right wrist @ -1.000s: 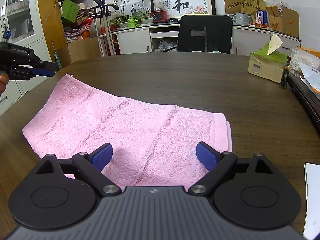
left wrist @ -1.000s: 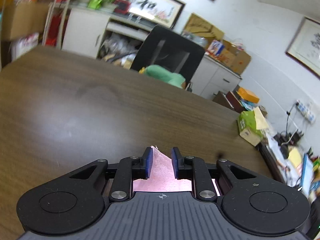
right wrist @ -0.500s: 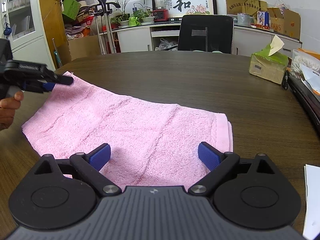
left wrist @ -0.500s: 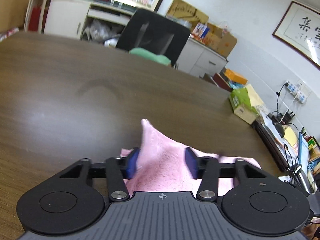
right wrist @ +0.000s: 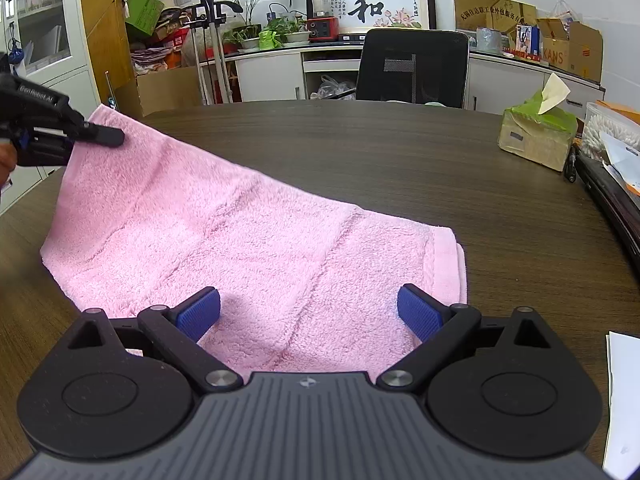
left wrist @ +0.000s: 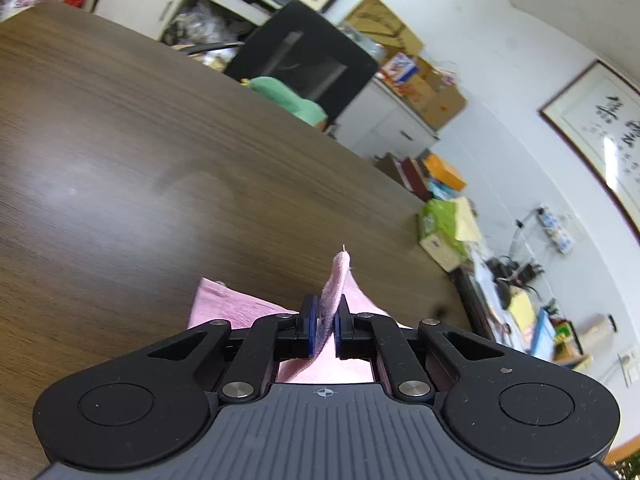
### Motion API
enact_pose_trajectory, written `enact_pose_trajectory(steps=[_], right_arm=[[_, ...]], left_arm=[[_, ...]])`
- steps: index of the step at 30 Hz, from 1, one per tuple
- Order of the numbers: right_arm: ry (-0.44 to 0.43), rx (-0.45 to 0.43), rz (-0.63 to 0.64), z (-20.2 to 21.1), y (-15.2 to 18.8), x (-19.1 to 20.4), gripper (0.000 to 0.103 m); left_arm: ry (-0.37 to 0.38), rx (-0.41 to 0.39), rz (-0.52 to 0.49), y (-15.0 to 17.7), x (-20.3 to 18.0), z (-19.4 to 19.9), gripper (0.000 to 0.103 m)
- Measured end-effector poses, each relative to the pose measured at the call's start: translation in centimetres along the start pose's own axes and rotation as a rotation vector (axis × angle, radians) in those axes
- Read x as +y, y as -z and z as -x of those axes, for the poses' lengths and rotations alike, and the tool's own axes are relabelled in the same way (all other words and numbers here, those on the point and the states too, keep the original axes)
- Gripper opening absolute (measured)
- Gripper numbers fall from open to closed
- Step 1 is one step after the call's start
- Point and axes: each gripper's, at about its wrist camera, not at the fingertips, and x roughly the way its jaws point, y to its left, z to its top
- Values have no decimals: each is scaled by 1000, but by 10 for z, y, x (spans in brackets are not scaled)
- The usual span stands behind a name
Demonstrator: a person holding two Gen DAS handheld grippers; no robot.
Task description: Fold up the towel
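Note:
A pink towel point(right wrist: 248, 240) lies on the dark wooden table point(right wrist: 400, 152). Its far left corner is lifted off the table. My left gripper point(left wrist: 325, 326) is shut on that corner of the towel point(left wrist: 338, 280), which sticks up between the blue pads. The left gripper also shows at the left edge of the right wrist view point(right wrist: 96, 134), pinching the raised corner. My right gripper point(right wrist: 308, 314) is open and empty, low over the towel's near edge, with its blue pads point(right wrist: 198, 314) wide apart.
A green tissue box point(right wrist: 536, 140) stands at the table's right, with papers and a dark flat object point(right wrist: 608, 196) along the right edge. A black office chair point(right wrist: 412, 68) is behind the table. White paper point(right wrist: 624, 400) lies near right.
My left gripper closed on the towel's far left corner and lifted it off the table. The right gripper stayed open in place.

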Motion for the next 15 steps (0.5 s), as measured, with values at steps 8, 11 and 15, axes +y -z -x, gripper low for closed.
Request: enact_pose_trajectory(steps=[8, 11, 15], right_arm=[[-7, -1, -5, 0, 0, -2, 98], [-4, 3, 4, 0, 0, -1, 99], [3, 7, 16, -1, 0, 1, 100]], left_arm=[[-282, -21, 6, -1, 11, -29, 12], [-390, -110, -70, 3, 1, -20, 15], [-427, -223, -233, 17, -29, -5, 29]])
